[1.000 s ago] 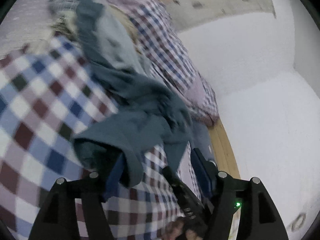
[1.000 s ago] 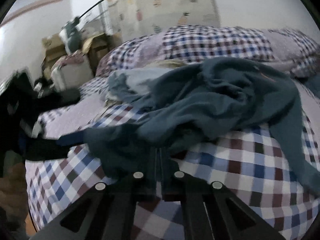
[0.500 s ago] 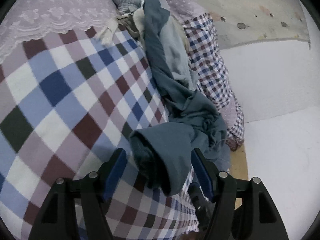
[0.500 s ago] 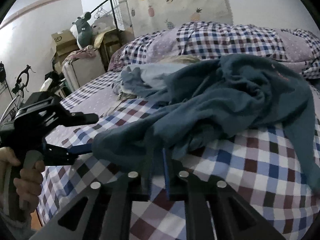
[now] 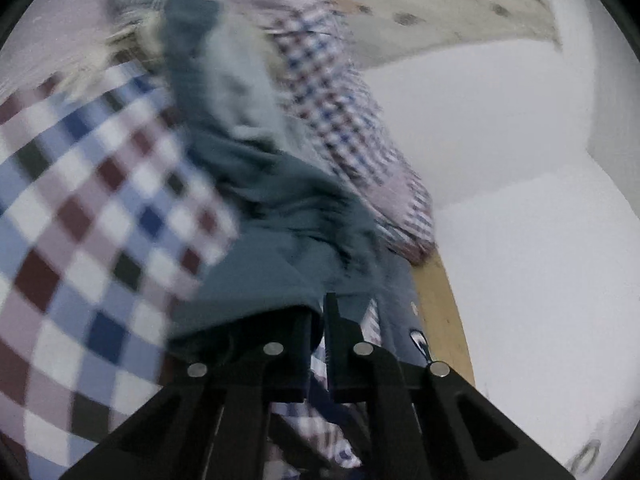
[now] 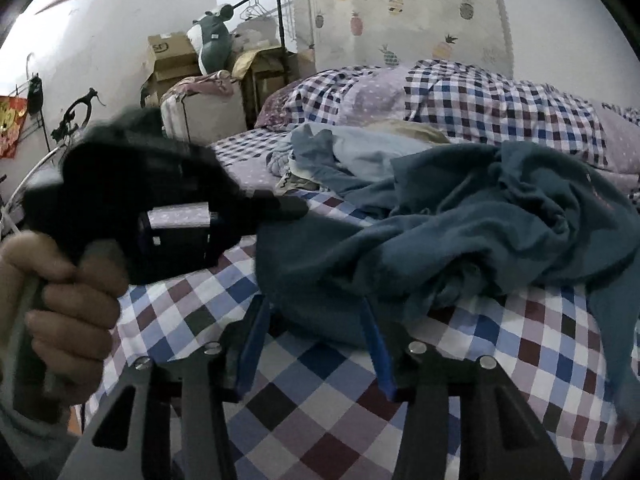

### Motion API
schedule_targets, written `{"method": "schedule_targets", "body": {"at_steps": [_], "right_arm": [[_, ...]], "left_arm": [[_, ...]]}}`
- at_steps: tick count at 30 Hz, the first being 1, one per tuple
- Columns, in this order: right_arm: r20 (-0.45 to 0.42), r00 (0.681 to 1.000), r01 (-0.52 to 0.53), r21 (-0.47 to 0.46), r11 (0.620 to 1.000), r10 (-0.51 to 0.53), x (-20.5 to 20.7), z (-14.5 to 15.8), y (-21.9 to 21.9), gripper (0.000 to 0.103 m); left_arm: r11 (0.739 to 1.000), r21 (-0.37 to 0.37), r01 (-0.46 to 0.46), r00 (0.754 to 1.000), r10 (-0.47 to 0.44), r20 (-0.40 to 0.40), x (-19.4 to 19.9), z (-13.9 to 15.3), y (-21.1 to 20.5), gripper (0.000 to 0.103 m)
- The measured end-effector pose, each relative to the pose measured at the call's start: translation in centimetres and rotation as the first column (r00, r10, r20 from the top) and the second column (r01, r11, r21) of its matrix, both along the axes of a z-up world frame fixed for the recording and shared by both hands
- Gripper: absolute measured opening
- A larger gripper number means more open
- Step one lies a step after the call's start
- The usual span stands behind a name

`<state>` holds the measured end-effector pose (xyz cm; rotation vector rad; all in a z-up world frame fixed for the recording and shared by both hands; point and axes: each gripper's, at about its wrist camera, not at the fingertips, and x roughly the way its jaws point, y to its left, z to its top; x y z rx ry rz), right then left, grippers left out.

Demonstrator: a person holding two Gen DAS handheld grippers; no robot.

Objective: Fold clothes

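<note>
We see the person's hand [image 6: 60, 312] at far left of the right wrist view, wrapped round the handle of the left gripper [image 6: 280, 210], whose black body is blurred. Its tip meets the near edge of the teal garment [image 6: 500, 216]. In the left wrist view the left gripper [image 5: 322, 320] has its fingers pressed nearly together, pinching a fold of the teal garment [image 5: 280, 208] between them; the frame is motion-blurred.

Moving right, the teal garment lies crumpled on the checked bedsheet [image 6: 320, 392], spread from bed centre toward the right edge. The right gripper [image 6: 316, 340] sits low centre with its blue-edged fingers [image 6: 252, 340] spread wide, a bunched part of the garment lying in the gap; we cannot tell whether the pads touch it.

Behind the garment lies a pale blue cloth [image 6: 360, 152] with other crumpled laundry. Further back a checked quilt [image 6: 480, 96] runs along the wall, under a pineapple-print curtain [image 6: 400, 12]. Cardboard boxes [image 6: 172, 56] and a plush toy [image 6: 212, 40] stand upper left.

In the left wrist view, the bed's wooden edge [image 5: 444, 312] shows right of the garment, then white floor [image 5: 540, 260].
</note>
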<state>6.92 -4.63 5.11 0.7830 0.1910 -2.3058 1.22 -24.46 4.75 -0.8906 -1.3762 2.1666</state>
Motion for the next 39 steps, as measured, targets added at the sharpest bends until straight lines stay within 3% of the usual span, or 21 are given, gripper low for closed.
{"method": "schedule_targets", "body": {"at_steps": [4, 10, 12, 13, 14, 15, 17, 20, 23, 25, 35, 39], "right_arm": [[-0.014, 1.000, 0.012, -0.011, 1.000, -0.012, 0.3, 0.3, -0.1, 0.051], [-0.042, 0.998, 0.048, -0.055, 0.997, -0.050, 0.8, 1.3, 0.6, 0.050], [-0.029, 0.996, 0.080, -0.066, 0.995, -0.082, 0.3, 1.4, 1.5, 0.029], [-0.018, 0.995, 0.099, -0.071, 0.993, -0.101, 0.0, 1.4, 2.1, 0.005], [-0.007, 0.993, 0.118, -0.076, 0.990, -0.119, -0.3, 1.4, 2.6, 0.002], [0.003, 0.991, 0.137, -0.080, 0.987, -0.137, -0.6, 1.5, 3.2, 0.002], [0.025, 0.984, 0.175, -0.089, 0.981, -0.174, -1.3, 1.5, 4.2, 0.001], [0.058, 0.972, 0.232, -0.099, 0.968, -0.228, -2.2, 1.6, 5.9, 0.001], [0.090, 0.956, 0.288, -0.109, 0.952, -0.279, -3.1, 1.6, 7.6, 0.001], [0.108, 0.946, 0.318, -0.118, 0.941, -0.307, -3.6, 1.6, 8.9, 0.001], [0.170, 0.906, 0.407, -0.104, 0.907, -0.387, -5.1, 0.9, 12.5, 0.002], [0.189, 0.899, 0.419, -0.107, 0.902, -0.396, -5.4, 0.5, 13.2, 0.002]], "left_arm": [[0.997, -0.013, 0.070, 0.996, -0.070, -0.063, -0.1, 1.2, 1.5, 0.004], [0.989, -0.043, 0.139, 0.986, -0.142, -0.092, -0.2, 1.9, 2.9, 0.004], [0.989, -0.051, 0.138, 0.986, -0.142, -0.084, -0.1, 1.8, 2.9, 0.004], [0.989, -0.054, 0.138, 0.987, -0.142, -0.079, -0.1, 1.8, 2.9, 0.006], [0.989, -0.058, 0.135, 0.988, -0.139, -0.066, -0.3, 1.7, 2.9, 0.014], [0.990, -0.056, 0.130, 0.989, -0.133, -0.058, -0.3, 1.5, 2.7, 0.020], [0.992, -0.053, 0.118, 0.992, -0.121, -0.043, -0.3, 1.2, 2.5, 0.051], [0.997, -0.020, 0.071, 0.996, -0.072, -0.060, 0.3, 1.2, 1.4, 0.067], [1.000, 0.001, 0.015, 0.998, -0.014, -0.069, 0.9, 1.1, 0.3, 0.069], [1.000, 0.011, -0.007, 0.999, 0.008, -0.053, 1.0, 0.7, -0.1, 0.077], [0.998, -0.022, 0.066, 0.984, -0.061, 0.166, -0.1, -3.2, 3.9, 0.077], [0.998, 0.012, 0.069, 0.980, -0.070, 0.187, 0.0, -3.8, 4.7, 0.073]]}}
